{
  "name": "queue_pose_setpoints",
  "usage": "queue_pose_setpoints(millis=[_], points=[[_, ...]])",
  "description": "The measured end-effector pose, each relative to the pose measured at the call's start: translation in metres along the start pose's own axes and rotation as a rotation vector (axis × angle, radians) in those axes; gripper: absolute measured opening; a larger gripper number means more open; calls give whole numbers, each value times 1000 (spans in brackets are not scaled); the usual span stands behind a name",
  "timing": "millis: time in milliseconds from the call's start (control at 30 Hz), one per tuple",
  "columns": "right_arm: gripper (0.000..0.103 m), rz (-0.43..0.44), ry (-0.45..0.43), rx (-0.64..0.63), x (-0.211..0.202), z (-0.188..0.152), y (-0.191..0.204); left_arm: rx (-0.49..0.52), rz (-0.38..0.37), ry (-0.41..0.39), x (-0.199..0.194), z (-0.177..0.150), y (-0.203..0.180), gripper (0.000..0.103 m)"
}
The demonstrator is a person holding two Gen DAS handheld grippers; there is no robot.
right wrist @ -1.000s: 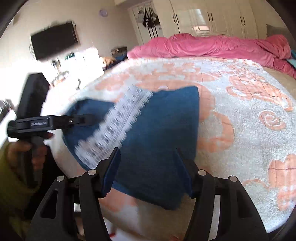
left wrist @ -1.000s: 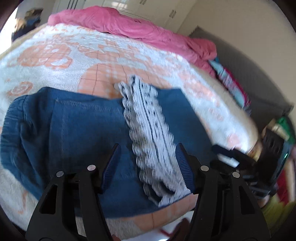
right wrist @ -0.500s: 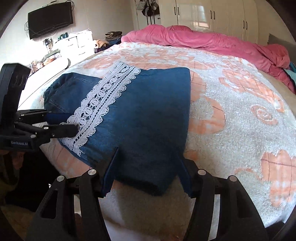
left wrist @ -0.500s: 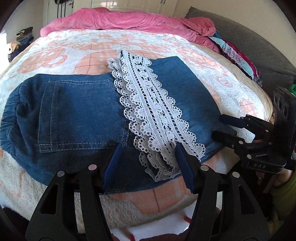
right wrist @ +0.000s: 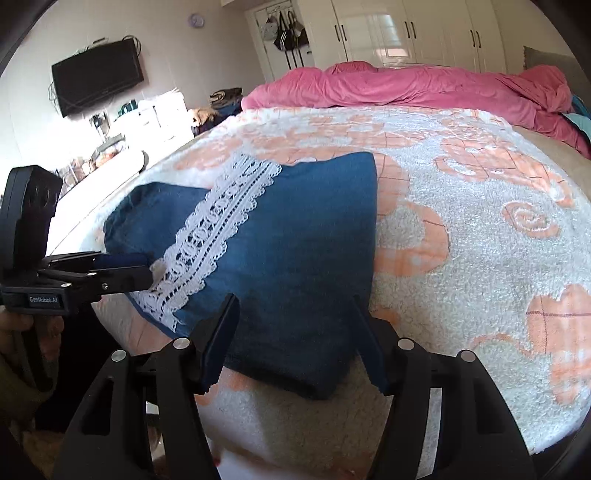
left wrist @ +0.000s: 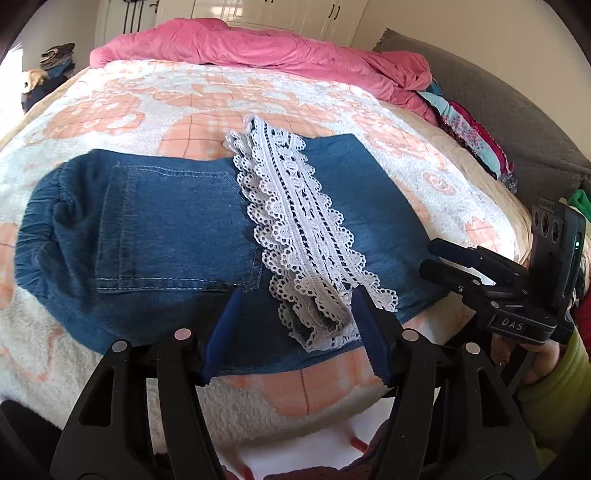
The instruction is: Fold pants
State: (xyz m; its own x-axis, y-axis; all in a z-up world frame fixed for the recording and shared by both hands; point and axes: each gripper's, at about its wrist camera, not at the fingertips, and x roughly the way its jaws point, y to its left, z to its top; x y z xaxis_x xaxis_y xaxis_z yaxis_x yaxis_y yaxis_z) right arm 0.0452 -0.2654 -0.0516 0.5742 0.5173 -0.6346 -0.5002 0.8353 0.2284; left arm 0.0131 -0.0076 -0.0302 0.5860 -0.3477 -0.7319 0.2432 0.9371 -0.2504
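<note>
Left wrist view: denim pants [left wrist: 177, 236] folded into a compact block near the front edge of the bed, on a white and peach plush blanket [left wrist: 140, 99], back pocket facing up, elastic waistband to the left. White lace trim [left wrist: 295, 221] lying diagonally across the denim, its near end bunched between the fingers of the left claw [left wrist: 291, 328]. Left claw spread wide, gripping nothing, blue pads on either side of the lace end. Right claw [left wrist: 439, 258] visible at the right, fingers close together, tips beside the right edge of the pants; contact with the cloth impossible to tell. Pink duvet [left wrist: 266, 48] heaped at the far end of the bed. Right wrist view: same pants [right wrist: 295, 240] seen from the other side, lace trim [right wrist: 214, 236] to the left. Right claw [right wrist: 295, 336] wide open and empty here, fingers over the near corner of the denim. Left claw [right wrist: 140, 266] at the left, tips at the lace end. Television [right wrist: 98, 86] on the wall, white wardrobe [right wrist: 406, 33] behind.
</note>
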Motion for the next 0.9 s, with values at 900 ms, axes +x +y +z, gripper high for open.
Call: queue_pose_setpoints(millis=[900], points=[[93,52,-32,-55,-3,52,44,-237,125,-129,-69,-8,98,72]])
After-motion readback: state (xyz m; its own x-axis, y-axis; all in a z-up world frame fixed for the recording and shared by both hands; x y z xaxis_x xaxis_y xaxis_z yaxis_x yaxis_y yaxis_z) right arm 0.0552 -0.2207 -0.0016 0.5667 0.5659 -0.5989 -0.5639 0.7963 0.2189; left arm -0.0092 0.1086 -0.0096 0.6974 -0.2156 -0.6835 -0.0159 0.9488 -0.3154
